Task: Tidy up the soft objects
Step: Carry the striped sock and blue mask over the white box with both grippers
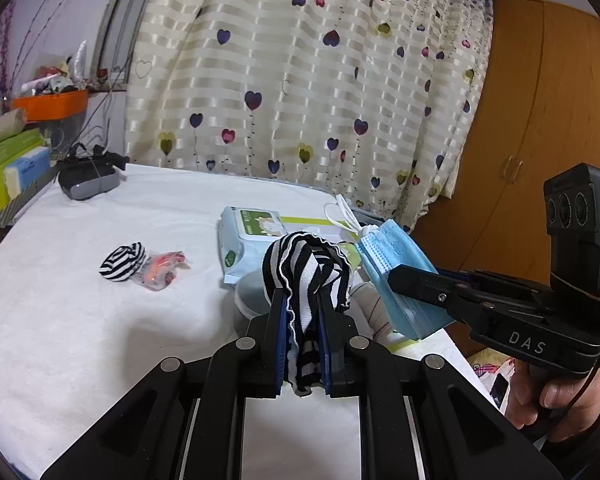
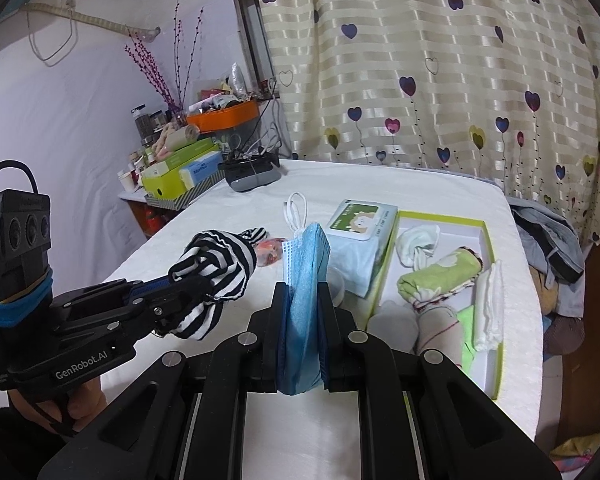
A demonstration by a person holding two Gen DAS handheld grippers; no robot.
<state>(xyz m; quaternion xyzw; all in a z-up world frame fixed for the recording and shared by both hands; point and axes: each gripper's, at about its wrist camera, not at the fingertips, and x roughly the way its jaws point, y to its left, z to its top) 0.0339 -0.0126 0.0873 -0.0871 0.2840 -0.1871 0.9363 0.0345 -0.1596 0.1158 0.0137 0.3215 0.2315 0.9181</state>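
My left gripper [image 1: 302, 296] is shut on a black-and-white striped cloth [image 1: 300, 256], which bunches above the fingers over the white bed. Beside it on the right, my right gripper [image 1: 396, 278] is shut on a blue face mask [image 1: 384, 252] with white ear loops. In the right wrist view the mask [image 2: 308, 248] stands upright between the right gripper's [image 2: 302, 288] fingers, and the left gripper [image 2: 196, 280] holds the striped cloth [image 2: 220, 256] at the left. A green-rimmed open box [image 2: 488, 240] to the right holds white socks [image 2: 416, 242], a rolled green towel [image 2: 440, 276] and other folded cloths.
A second striped bundle [image 1: 124, 262] and a clear packet with red contents [image 1: 164, 270] lie on the bed [image 1: 80, 320]. A wipes pack [image 2: 360, 220] sits by the box, with a round grey container [image 1: 252, 296] near it. A dark headset [image 1: 90, 178] lies at the far edge, with cluttered shelves beyond it on the left.
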